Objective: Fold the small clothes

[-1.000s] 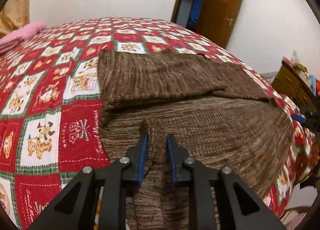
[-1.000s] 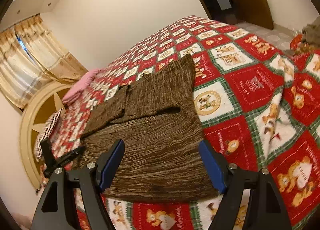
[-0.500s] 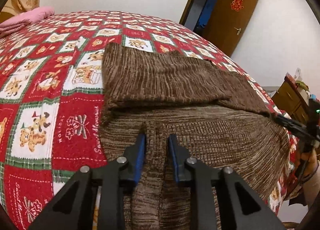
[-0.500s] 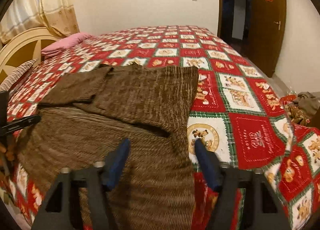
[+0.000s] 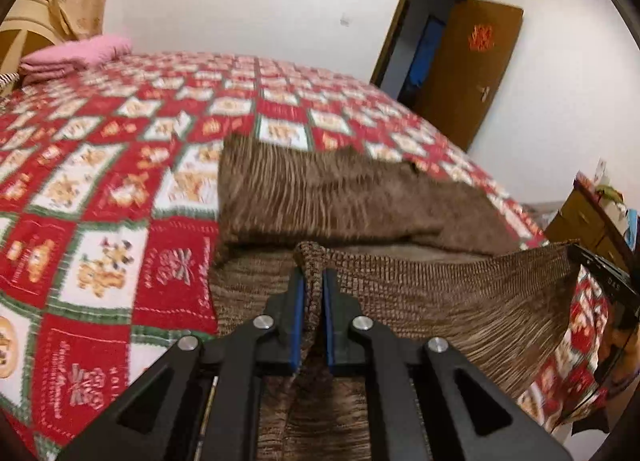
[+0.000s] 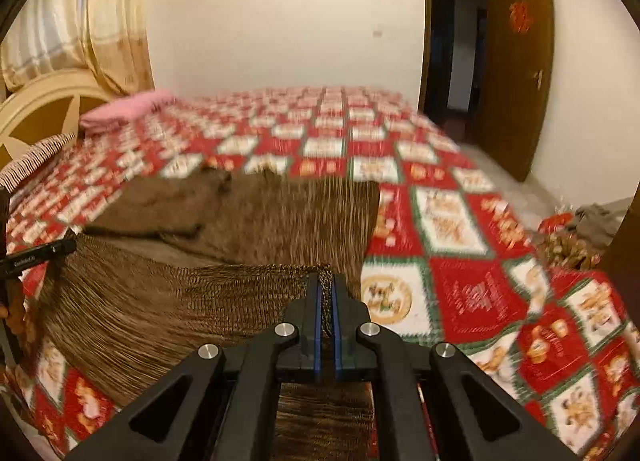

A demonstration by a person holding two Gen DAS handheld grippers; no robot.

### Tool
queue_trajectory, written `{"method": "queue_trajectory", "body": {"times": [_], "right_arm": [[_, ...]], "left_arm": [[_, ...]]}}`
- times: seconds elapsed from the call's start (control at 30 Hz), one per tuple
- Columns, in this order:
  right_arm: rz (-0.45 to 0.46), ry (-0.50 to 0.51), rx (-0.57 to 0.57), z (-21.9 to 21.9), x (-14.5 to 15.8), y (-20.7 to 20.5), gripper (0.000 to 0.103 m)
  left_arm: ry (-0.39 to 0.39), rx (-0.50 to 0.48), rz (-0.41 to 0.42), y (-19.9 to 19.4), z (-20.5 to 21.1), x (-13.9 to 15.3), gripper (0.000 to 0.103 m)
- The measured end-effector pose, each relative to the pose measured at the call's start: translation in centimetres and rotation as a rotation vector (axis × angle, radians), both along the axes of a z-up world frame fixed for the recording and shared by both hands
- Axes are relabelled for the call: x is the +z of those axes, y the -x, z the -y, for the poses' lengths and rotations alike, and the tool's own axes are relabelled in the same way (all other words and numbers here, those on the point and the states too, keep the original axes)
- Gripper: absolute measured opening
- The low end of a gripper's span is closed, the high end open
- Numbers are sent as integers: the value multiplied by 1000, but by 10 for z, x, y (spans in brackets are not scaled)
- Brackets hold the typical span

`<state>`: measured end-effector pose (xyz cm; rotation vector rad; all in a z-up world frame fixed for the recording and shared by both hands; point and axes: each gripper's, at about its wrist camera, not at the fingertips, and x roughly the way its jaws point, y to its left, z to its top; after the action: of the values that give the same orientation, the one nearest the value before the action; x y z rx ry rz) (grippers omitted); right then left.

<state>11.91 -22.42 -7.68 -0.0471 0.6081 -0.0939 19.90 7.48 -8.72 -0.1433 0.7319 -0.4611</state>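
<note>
A brown knit sweater (image 5: 360, 197) lies on the bed, its sleeves folded across the upper part; it also shows in the right wrist view (image 6: 280, 221). My left gripper (image 5: 314, 281) is shut on one corner of the sweater's bottom hem. My right gripper (image 6: 325, 285) is shut on the other hem corner. The hem (image 5: 460, 281) is lifted off the bed and stretched taut between the two grippers. Each gripper's tip shows at the edge of the other's view (image 5: 600, 265) (image 6: 36, 257).
The bed carries a red, white and green teddy-bear quilt (image 5: 100, 221). A pink folded cloth (image 6: 124, 109) lies near the cream headboard (image 6: 44, 97). An open brown door (image 6: 516, 73) is at the right. A wooden dresser (image 5: 588, 221) stands beside the bed.
My right gripper has closed on the hem corner; it was open before. Both grippers have lifted the hem off the bed and moved it toward the sweater's upper part.
</note>
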Motion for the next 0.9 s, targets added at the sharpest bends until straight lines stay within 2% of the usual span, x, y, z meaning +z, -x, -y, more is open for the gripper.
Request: {"method": "queue_trajectory", "body": {"times": [0.1,0.27,0.6,0.9], "right_arm": [[51,-19,0,-4,18,2,3],[131,36,-19,-15,41,-6,3],[158,87,-56,-10,51,-61,3],[136,105,-71,1,43,-126,3]], "left_arm": [[36,26,24,-3,-4,16,9],[84,79,45,-20,-12,32,9],[93,139,34,-73,-10,38,9],[99,163,11,-125,-2,33,9]]}}
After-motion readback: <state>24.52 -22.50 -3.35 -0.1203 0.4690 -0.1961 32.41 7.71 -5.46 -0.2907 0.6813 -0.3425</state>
